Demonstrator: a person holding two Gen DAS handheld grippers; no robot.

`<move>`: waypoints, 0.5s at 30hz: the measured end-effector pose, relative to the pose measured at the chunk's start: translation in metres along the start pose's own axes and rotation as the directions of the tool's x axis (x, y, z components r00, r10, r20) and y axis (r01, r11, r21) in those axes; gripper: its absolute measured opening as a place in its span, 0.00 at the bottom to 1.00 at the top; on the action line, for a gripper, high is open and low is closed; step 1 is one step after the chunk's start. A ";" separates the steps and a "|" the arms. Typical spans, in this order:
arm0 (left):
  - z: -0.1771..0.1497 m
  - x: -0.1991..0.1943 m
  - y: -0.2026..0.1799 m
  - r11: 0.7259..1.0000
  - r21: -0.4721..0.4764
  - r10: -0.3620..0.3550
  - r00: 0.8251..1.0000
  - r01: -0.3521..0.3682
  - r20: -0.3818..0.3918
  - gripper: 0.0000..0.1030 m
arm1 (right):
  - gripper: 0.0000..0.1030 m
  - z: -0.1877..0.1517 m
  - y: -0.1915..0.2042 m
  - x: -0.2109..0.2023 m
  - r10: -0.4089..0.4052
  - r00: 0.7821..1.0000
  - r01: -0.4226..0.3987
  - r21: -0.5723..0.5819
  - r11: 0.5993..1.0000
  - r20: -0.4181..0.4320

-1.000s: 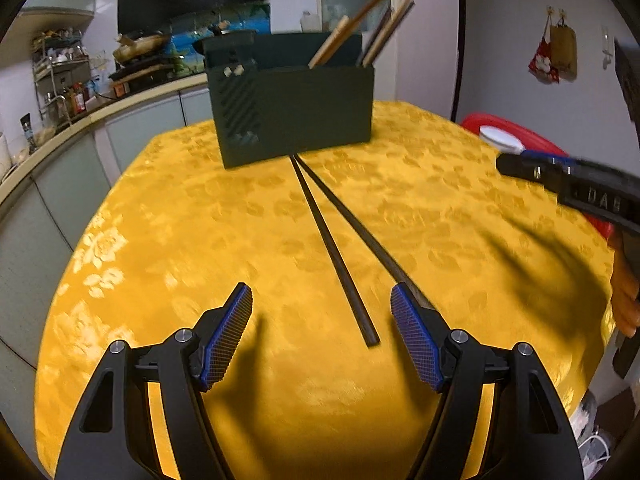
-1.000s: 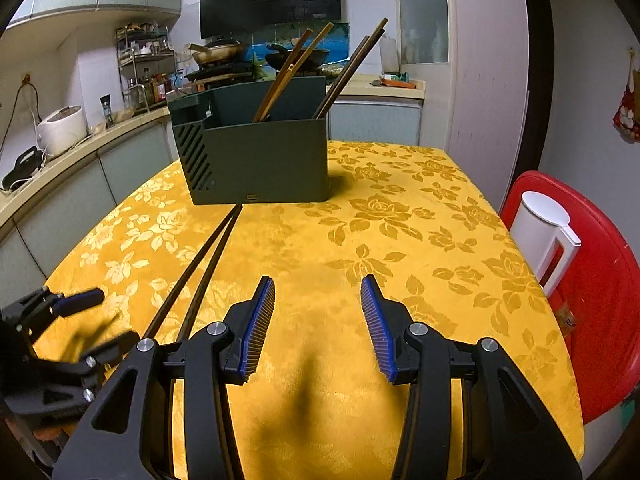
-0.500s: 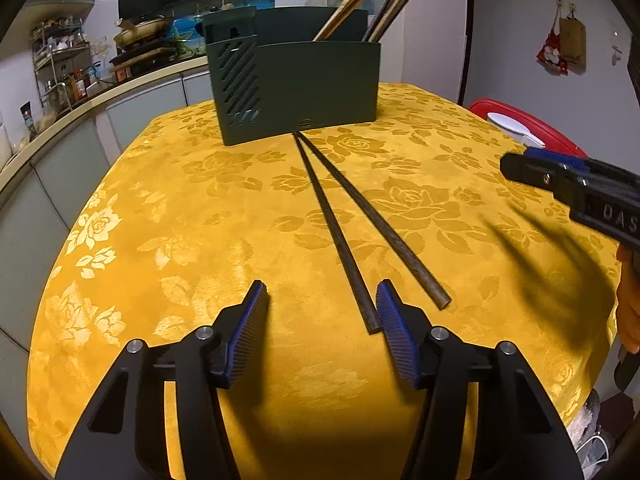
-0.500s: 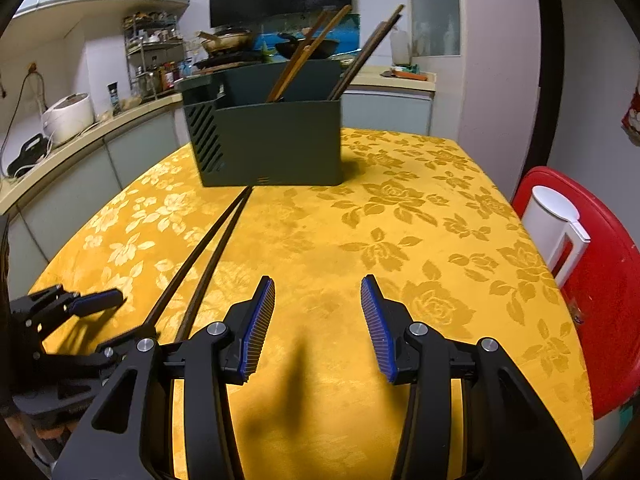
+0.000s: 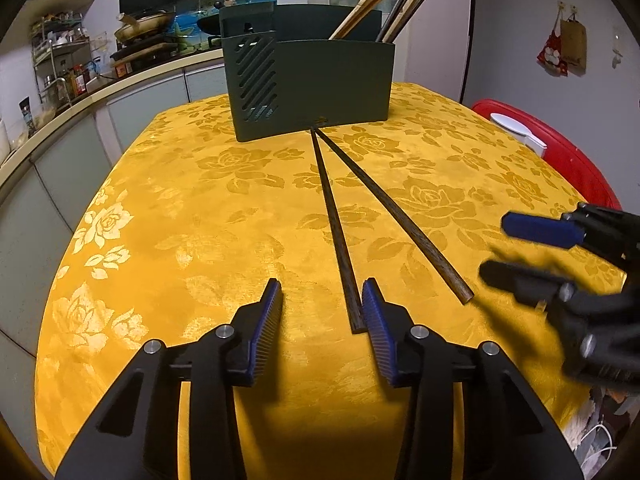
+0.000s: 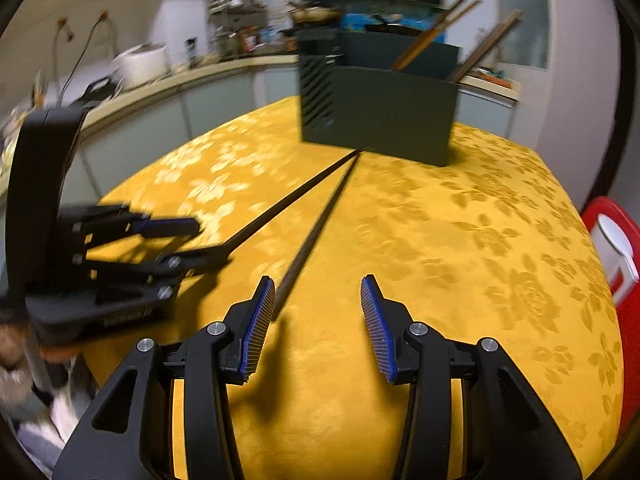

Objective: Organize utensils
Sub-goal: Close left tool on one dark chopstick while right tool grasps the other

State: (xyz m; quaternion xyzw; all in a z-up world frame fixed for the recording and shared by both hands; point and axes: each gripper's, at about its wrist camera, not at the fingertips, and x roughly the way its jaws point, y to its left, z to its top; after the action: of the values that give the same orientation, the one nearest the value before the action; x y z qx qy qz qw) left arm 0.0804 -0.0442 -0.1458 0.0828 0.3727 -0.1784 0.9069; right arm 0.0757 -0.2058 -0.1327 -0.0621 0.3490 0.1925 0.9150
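Right tool [image 5: 520, 252] nearer; yellow tablecloth [image 5: 200, 220]

Chopsticks [image 5: 332, 216] before holder [image 5: 312, 88]

Your table wears a shiny yellow cloth [image 5: 168, 216] with a woven rose pattern. The two dark chopsticks [image 5: 336, 224] on it look like matt wood with visible grain. The holder [image 5: 320, 88] is matt green plastic. Your gripper pads [image 5: 267, 320] are ribbed blue rubber set in smooth black plastic arms with metal screws.
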 end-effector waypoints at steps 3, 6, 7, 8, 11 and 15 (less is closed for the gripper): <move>0.000 0.000 0.000 1.000 0.004 0.000 1.000 0.000 -0.001 0.39 | 0.43 -0.002 0.006 0.005 0.010 1.000 -0.011 -0.025 1.000 -0.019; 0.000 0.001 0.000 1.000 0.001 0.001 1.000 -0.001 -0.002 0.38 | 0.43 -0.004 0.010 0.012 0.009 0.999 -0.011 -0.034 0.999 -0.042; 0.000 0.001 0.000 1.000 0.001 0.001 1.000 -0.001 -0.002 0.38 | 0.43 -0.005 0.011 0.013 0.006 0.999 -0.008 -0.035 0.999 -0.046; 0.000 0.001 0.000 1.000 0.000 0.001 1.000 -0.001 -0.003 0.38 | 0.43 -0.006 0.011 0.014 0.001 0.999 -0.003 -0.034 0.999 -0.042; 0.000 0.001 0.000 1.000 -0.002 0.001 1.000 -0.001 -0.002 0.38 | 0.42 -0.005 0.008 0.015 -0.028 0.999 0.027 -0.026 0.999 -0.038; 0.000 0.001 0.000 1.000 -0.012 0.005 1.000 -0.005 0.001 0.36 | 0.42 -0.005 -0.003 0.016 -0.057 0.998 0.058 0.023 0.998 -0.041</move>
State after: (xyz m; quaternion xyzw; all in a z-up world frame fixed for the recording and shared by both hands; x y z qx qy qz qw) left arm 0.0810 -0.0447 -0.1465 0.0782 0.3731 -0.1738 0.9080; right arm 0.0849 -0.2046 -0.1473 -0.0647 0.3678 0.1606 0.9137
